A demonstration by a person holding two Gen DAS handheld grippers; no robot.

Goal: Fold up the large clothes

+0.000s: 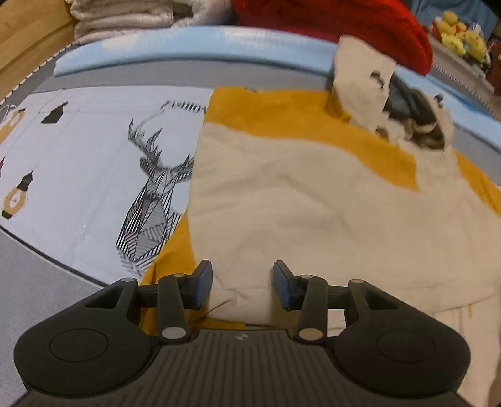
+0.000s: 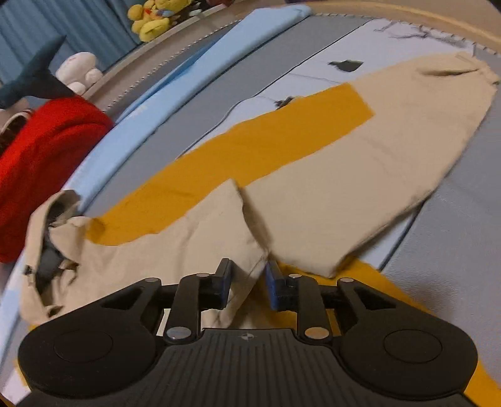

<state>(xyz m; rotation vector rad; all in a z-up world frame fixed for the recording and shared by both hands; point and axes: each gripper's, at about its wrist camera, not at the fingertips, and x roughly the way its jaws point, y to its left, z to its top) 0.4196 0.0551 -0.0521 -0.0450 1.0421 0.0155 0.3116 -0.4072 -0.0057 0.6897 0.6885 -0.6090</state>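
Note:
A large beige and mustard-yellow hooded garment [image 1: 313,200] lies spread on a bed. Its hood [image 1: 413,115] is at the far right in the left wrist view and at the near left [image 2: 50,250] in the right wrist view. My left gripper [image 1: 241,286] is open just above the garment's near beige edge, holding nothing. My right gripper [image 2: 247,285] is partly open with a fold of beige cloth [image 2: 244,281] between its fingers, near where the sleeve [image 2: 360,175] lies folded across the body.
The bed sheet [image 1: 94,156] has a deer print at left. A light blue bolster [image 1: 188,47] runs along the far edge. A red cloth heap [image 2: 40,156] lies by the hood. Folded pale blankets [image 1: 125,15] and plush toys [image 2: 153,18] sit beyond.

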